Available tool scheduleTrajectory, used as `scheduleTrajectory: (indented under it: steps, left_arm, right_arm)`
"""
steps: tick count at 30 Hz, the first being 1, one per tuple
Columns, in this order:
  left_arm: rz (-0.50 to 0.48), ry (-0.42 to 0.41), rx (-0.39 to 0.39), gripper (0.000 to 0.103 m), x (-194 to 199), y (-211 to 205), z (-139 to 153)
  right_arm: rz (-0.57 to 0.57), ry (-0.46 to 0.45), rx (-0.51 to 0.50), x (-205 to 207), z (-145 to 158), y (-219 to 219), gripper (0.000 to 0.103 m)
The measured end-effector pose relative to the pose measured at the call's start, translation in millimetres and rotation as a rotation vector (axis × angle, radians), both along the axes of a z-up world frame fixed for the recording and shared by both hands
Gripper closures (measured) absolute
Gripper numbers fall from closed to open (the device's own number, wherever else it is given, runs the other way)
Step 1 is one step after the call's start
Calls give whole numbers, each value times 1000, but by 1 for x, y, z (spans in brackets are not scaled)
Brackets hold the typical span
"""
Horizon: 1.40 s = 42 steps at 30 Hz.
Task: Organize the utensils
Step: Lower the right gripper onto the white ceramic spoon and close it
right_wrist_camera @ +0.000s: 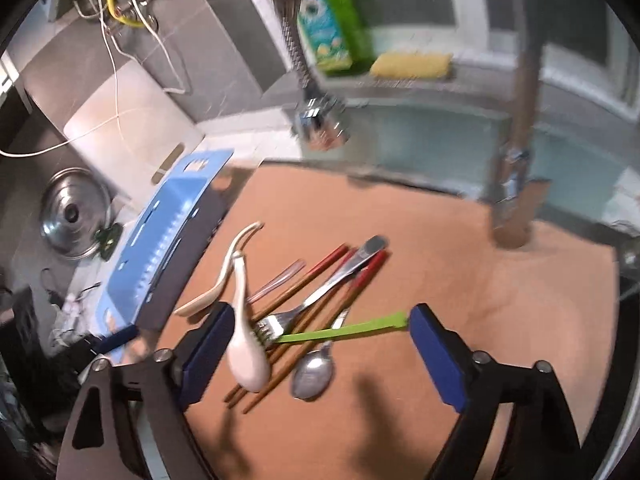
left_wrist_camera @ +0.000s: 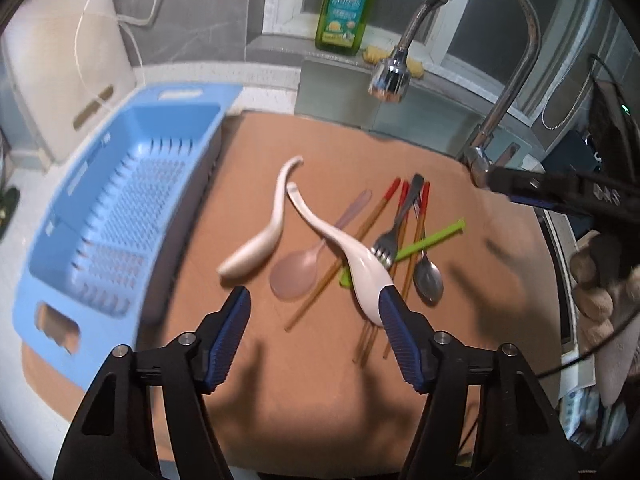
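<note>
Brown board (left_wrist_camera: 312, 152) covers the worktop and carries the whole pile of utensils; I use the pile as my landmark. On the pile's left side in the left wrist view stands a blue drying rack (left_wrist_camera: 120, 200), with nothing in it that I can see. Behind the pile a chrome tap (left_wrist_camera: 404, 44) arches over the board, with a green detergent bottle (left_wrist_camera: 347, 8) and a yellow sponge (right_wrist_camera: 412, 65) on the ledge behind it.

Pile contents: a cream ladle-spoon (left_wrist_camera: 260, 236) lies at the rack side, apart from the rest. A white ladle-spoon (left_wrist_camera: 352, 256) crosses a translucent pink spoon (left_wrist_camera: 296, 272). A steel fork (left_wrist_camera: 394, 236) rests its tines on the white spoon's bowl. Red-tipped chopsticks (left_wrist_camera: 384, 204) run under the fork, a green stick-shaped utensil (right_wrist_camera: 352, 330) lies across them, and a steel spoon (left_wrist_camera: 428, 278) sits at the pile's right edge.

My left gripper (left_wrist_camera: 314, 302) hovers at the near side of the pile, jaws apart and clamped on nothing; its right pad overlaps the white spoon's bowl in the picture, and I cannot tell whether it touches. My right gripper (right_wrist_camera: 320, 320) hangs over the pile, jaws apart around the fork, the green utensil and the steel spoon, gripping none. Both views are blurred.
</note>
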<state>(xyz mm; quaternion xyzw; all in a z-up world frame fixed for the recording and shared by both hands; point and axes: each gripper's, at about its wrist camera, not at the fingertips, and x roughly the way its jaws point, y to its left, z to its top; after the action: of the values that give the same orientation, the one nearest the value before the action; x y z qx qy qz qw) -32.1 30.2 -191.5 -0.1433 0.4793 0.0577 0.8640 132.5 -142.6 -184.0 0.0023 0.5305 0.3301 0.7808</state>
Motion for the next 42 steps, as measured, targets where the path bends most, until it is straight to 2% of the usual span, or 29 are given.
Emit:
scheduleTrajectory:
  steps: [1, 5, 10, 12, 14, 19, 22, 28, 35, 37, 42]
  left_arm:
    - [2, 5, -14, 42, 0, -1, -3]
    - [7, 18, -47, 54, -3, -8, -12]
    - [-5, 15, -79, 57, 0, -15, -17]
    - [-4, 11, -100, 60, 3, -17, -20]
    - [-1, 9, -123, 66, 5, -17, -24]
    - [0, -1, -158, 71, 12, -20, -31]
    - [8, -3, -176, 71, 15, -19, -37]
    - [24, -1, -204, 76, 18, -15, -45]
    - [25, 5, -235, 76, 22, -16, -53]
    - [23, 9, -236, 76, 26, -14, -57]
    - [22, 4, -256, 76, 32, -15, -61]
  right_arm:
    - [21, 12, -5, 2, -3, 7, 28]
    - [112, 29, -24, 4, -14, 33, 31]
    - [174, 97, -36, 10, -32, 59, 41]
    - [199, 121, -50, 11, -40, 71, 43]
    - [226, 146, -59, 11, -47, 81, 50]
    - [267, 212, -81, 14, -64, 106, 61]
    - [292, 271, -82, 16, -74, 117, 68]
    - [317, 337, -91, 16, -86, 129, 73]
    - [334, 354, -117, 13, -93, 138, 77]
    - [337, 366, -125, 14, -97, 139, 83]
    - [311, 421, -105, 18, -104, 134, 88]
